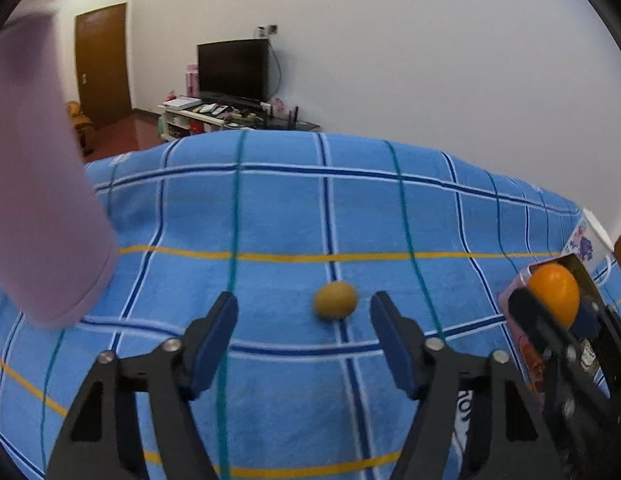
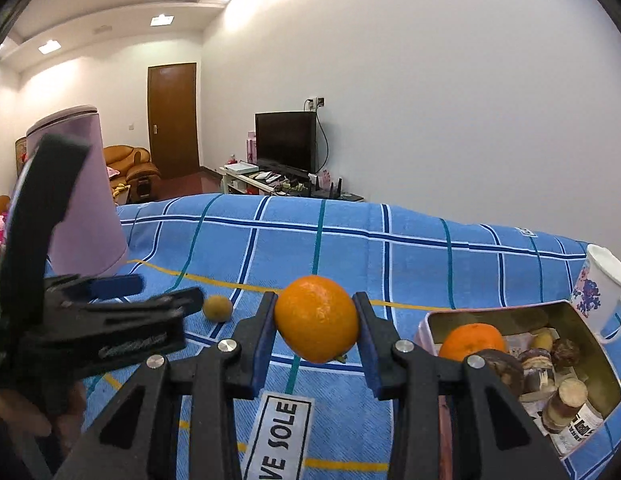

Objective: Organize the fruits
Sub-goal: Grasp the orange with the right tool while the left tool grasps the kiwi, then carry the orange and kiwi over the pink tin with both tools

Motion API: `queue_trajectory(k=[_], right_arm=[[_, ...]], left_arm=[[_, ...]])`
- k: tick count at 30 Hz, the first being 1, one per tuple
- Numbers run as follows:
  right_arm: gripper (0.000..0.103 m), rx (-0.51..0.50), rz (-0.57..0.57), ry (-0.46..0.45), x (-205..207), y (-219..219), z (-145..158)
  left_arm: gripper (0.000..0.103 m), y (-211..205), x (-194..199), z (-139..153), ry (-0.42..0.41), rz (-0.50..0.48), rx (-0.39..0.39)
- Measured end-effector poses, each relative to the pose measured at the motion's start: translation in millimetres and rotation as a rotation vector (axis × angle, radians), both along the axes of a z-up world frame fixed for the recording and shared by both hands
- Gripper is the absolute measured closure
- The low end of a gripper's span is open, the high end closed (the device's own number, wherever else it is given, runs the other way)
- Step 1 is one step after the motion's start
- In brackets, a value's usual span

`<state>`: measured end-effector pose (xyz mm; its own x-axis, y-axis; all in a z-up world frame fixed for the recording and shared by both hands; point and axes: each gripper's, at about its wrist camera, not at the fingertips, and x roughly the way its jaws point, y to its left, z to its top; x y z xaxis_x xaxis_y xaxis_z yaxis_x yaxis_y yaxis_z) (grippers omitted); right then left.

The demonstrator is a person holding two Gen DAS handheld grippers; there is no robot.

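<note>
Evidently you were partway through the sorting. Your right claw [image 2: 315, 320] was clamped on an orange [image 2: 316, 318], carried clear of the blue checked cloth [image 2: 410, 264] and just left of the tin [image 2: 578, 316]. That tin already held a second orange [image 2: 472, 340] among dark round items and a small jar; what those dark items were, I could not make out. Your left claw [image 1: 304, 320] stood with its jaws apart and nothing between them, pointed at a small yellow-brown fruit [image 1: 335, 300] lying loose on the cloth just beyond its tips. By my judgement, one orange was stowed, one was in transit, and the small fruit remained to be collected.

Whether the cloth covered a bed or a counter was not visible. A lilac container [image 2: 86, 200] at the left was blurred and cut off in the left view. The tin's near corner was hidden behind your right claw, and a mug [image 2: 602, 292] beyond it was partly cropped. Any fruit outside both views could not be ruled out.
</note>
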<state>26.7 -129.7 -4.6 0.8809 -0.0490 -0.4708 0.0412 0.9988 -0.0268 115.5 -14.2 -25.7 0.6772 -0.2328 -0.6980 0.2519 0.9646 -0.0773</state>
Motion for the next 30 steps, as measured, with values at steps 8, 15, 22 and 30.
queue_trajectory(k=[8,15,22,30], right_arm=[[0.064,0.039,0.0,0.027,5,-7,-1],[0.064,0.034,0.014,0.036,8,-6,-1],[0.064,0.023,0.006,0.021,6,-6,-1],[0.063,-0.023,0.011,-0.02,-5,6,2]], left_arm=[[0.069,-36,28,-18,0.084,-0.032,0.072],[0.072,-39,35,-29,0.11,-0.007,0.089],[0.072,-15,15,-7,0.004,0.068,0.02],[0.072,7,-30,9,-0.121,0.174,0.015]])
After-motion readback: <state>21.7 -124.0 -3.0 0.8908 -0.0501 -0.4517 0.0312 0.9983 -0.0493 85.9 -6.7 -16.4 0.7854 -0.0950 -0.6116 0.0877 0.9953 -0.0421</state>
